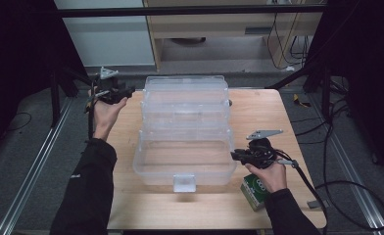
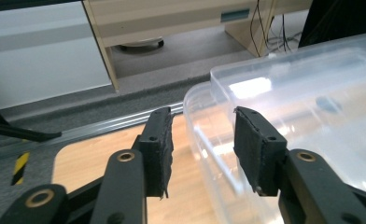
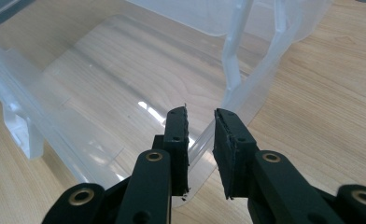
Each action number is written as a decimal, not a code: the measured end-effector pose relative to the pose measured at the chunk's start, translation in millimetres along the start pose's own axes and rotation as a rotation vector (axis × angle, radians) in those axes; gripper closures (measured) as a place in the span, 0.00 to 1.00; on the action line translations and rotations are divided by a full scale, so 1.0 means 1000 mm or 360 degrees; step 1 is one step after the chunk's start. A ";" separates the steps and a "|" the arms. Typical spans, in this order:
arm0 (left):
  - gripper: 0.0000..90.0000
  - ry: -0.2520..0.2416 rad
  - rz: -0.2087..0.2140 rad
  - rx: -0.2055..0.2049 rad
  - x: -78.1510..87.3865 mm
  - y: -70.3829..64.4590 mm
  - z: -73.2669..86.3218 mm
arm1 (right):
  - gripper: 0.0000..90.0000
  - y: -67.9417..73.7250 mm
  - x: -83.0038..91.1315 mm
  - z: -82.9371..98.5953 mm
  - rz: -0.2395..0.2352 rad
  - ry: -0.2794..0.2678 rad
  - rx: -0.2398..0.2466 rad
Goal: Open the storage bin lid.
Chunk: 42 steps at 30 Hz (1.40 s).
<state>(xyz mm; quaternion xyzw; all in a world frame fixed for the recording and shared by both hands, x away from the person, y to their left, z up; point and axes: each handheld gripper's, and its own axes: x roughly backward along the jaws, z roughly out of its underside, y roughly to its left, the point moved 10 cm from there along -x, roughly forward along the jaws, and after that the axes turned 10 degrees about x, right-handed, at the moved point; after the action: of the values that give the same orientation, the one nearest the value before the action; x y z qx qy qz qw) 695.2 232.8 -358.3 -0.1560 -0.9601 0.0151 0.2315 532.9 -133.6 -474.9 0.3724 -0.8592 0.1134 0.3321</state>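
Your two grippers, the left gripper (image 1: 126, 91) and the right gripper (image 1: 235, 155), are black, with brass-coloured rings at their joints, and each carries a grey plate on top. The box (image 1: 185, 128) between them is clear, colourless plastic, and the table (image 1: 268, 115) under it is pale wood with a fine grain. By your right hand (image 1: 271, 175) lies a green packet (image 1: 253, 192) with white markings, and your sleeves (image 1: 89, 191) are black.

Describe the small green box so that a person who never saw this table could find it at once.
Start at the wooden table and its big clear plastic container. Go to the near right corner, under the right gripper. The green box lies there, the one coloured thing beside the see-through container.
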 end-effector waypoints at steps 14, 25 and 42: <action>0.58 0.0043 0.0184 -0.0033 0.072 -0.022 0.055 | 0.84 -0.001 0.000 0.000 -0.0004 0.0002 0.0004; 0.60 0.0177 0.0215 -0.0131 0.090 -0.039 0.115 | 0.84 0.000 0.000 0.000 0.0004 -0.0001 0.0006; 0.68 0.0418 0.0303 -0.0141 0.074 -0.054 0.175 | 0.84 0.000 0.000 0.000 0.0021 -0.0010 0.0011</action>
<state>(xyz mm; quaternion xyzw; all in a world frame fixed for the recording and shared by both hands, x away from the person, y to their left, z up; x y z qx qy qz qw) 538.6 211.7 -476.1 -0.2568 -0.9022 -0.0259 0.3455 533.1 -133.2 -475.1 0.3682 -0.8623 0.1175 0.3271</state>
